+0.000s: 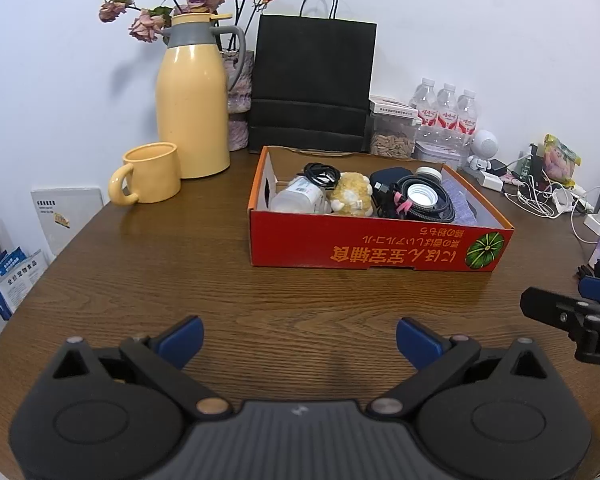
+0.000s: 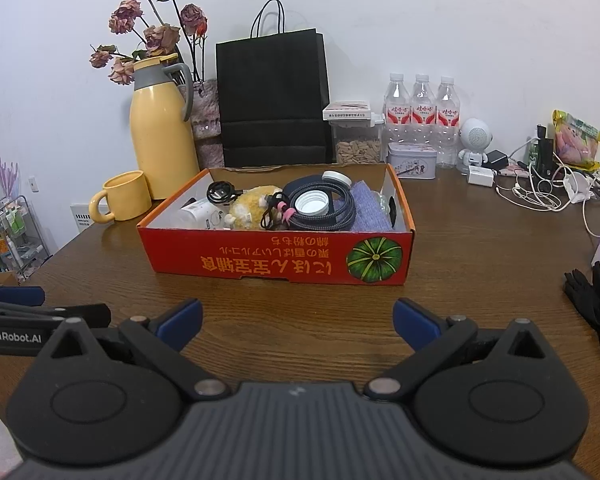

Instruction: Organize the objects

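White wall backs a dark wooden bench (image 2: pixel 300 300), and on it sits the red cardboard box (image 2: pixel 276 256), near the middle, just ahead of both grippers. Inside lie a white bottle (image 1: pixel 296 200), a yellow plush toy (image 2: pixel 252 208), a coiled black cable (image 2: pixel 220 192), a braided cord coil (image 2: pixel 324 212) with a white cap (image 2: pixel 311 203) resting in its ring, and purple cloth (image 2: pixel 368 212). Left gripper (image 1: pixel 299 340) and right gripper (image 2: pixel 298 322) hover low over bare wood, fingers spread wide, holding nothing. Judging from this, the small items are already gathered in the box; chargers and white cables (image 2: pixel 540 192) at the right rear remain loose. A yellow mug (image 1: pixel 148 174) and thermos jug (image 1: pixel 194 100) stand left of the box.
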{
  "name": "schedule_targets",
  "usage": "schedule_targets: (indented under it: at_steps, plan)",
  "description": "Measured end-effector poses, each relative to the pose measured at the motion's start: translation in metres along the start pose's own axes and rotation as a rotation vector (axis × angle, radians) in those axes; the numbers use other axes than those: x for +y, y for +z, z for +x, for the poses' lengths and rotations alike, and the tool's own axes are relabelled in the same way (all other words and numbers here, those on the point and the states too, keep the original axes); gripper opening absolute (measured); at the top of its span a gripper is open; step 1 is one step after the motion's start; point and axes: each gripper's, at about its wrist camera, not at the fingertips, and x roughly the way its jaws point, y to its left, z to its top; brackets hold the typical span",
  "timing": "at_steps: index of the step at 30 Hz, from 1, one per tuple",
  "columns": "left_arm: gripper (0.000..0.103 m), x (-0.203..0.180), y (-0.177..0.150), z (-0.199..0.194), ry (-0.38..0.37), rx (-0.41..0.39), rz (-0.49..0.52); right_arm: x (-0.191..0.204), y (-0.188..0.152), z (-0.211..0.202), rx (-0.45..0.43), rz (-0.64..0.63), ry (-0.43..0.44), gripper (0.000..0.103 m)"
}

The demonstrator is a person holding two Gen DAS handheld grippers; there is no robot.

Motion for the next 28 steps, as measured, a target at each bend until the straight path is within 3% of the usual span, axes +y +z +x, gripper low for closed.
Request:
schedule_targets:
  at_steps: [28]
  plan:
    - [0.103, -0.0052, -0.0026, 0.003, -0.01, 0.024, 0.012, -0.0006, 0.0004, 0.0, 0.0, -0.001, 0.0, 0.103]
